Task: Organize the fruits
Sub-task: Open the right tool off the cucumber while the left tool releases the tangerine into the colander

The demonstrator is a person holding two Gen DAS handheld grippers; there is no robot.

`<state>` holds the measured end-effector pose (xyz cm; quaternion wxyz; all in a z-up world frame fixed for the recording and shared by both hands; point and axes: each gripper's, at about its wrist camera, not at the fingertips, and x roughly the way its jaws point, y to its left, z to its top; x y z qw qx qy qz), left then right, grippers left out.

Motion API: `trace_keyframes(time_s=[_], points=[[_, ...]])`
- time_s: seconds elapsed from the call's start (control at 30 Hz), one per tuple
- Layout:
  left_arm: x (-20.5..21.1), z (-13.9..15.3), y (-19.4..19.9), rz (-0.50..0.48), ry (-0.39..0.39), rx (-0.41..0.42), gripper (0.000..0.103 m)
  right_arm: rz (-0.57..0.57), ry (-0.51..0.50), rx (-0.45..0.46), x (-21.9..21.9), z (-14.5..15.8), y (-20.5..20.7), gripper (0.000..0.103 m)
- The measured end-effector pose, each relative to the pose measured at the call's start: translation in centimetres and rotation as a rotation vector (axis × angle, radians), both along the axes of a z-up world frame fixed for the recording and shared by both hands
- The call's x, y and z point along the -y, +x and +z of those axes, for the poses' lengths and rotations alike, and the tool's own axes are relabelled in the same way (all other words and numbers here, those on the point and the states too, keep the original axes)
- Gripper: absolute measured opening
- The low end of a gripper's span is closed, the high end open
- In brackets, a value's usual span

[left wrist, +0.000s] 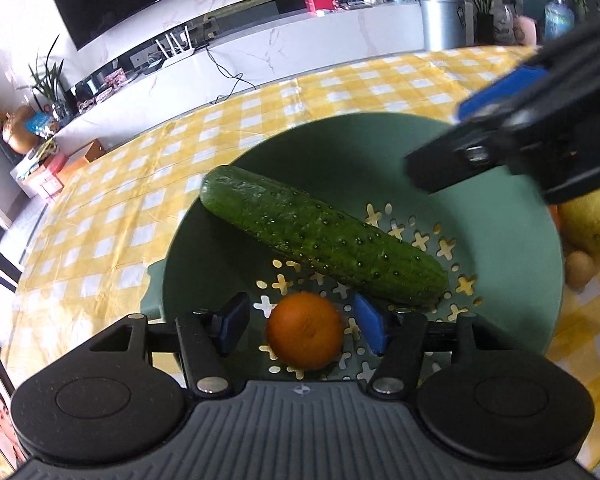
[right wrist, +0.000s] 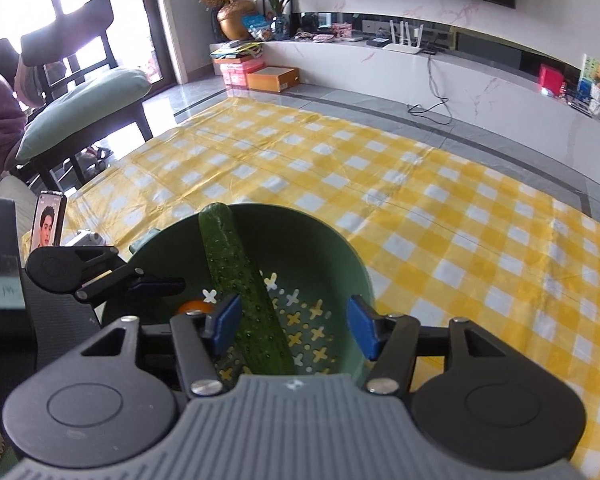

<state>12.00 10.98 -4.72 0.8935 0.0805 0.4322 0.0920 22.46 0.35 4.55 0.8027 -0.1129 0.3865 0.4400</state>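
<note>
A green strainer bowl [left wrist: 340, 148] with cross-shaped holes stands on the yellow checked tablecloth. In it lie a green cucumber [left wrist: 320, 236] and an orange [left wrist: 305, 331]. My left gripper [left wrist: 302, 326] is open, its blue pads on either side of the orange without pressing it. My right gripper [left wrist: 480, 136] hangs over the bowl's right rim. In the right wrist view the right gripper [right wrist: 294, 326] is open over the bowl [right wrist: 332, 236], with the cucumber [right wrist: 240, 296] beside its left pad. The orange [right wrist: 194, 306] shows only a sliver there.
A yellow fruit [left wrist: 592, 220] and a small brown one [left wrist: 578, 270] lie right of the bowl. A phone [right wrist: 48, 220] stands at the table's left edge. A chair with a cushion [right wrist: 88, 104] is beyond the table.
</note>
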Motion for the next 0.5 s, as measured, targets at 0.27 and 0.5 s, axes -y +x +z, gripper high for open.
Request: trace_keyframes(time_s=[0.27, 0.5], points=[[0.1, 2.5, -1.4, 0.014, -0.078, 0.104, 0.071, -0.143, 0.042, 0.033, 5.2, 1.4, -0.6, 0.066], [2.6, 5.6, -3.0, -0.031, -0.112, 0.191, 0.071, -0.281, 0.059, 0.021, 10.8, 1.4, -1.6, 0.074]])
